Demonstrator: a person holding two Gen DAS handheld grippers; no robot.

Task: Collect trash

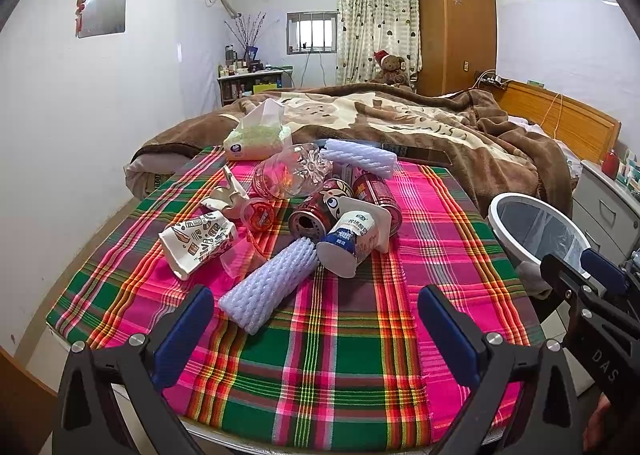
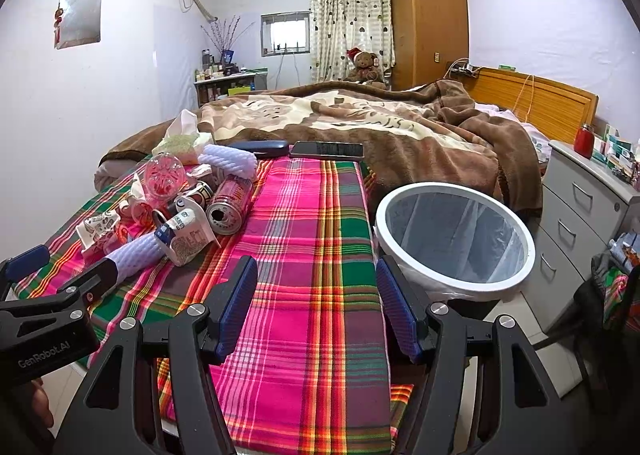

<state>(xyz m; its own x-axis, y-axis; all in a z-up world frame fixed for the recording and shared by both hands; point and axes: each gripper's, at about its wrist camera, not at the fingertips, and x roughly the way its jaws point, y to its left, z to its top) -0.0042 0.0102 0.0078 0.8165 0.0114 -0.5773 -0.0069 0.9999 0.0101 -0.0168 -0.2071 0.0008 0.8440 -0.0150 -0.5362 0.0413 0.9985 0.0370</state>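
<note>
The lined white bin (image 2: 456, 239) beside the plaid-covered table (image 1: 360, 335) looks empty, so collecting seems not yet begun. All the trash sits heaped on the table's far left: a clear plastic bottle (image 1: 292, 171), two foam fruit sleeves (image 1: 268, 287), red drink cans (image 1: 310, 215), a yogurt cup (image 1: 348, 241), a crushed paper cup (image 1: 196, 243). The left gripper (image 1: 312, 319) and right gripper (image 2: 316, 295) both gape wide, holding nothing

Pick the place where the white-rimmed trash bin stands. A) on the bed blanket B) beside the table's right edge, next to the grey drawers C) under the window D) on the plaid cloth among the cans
B: the white-rimmed trash bin stands off the plaid cloth, between the table's right edge and the grey drawers.
</note>
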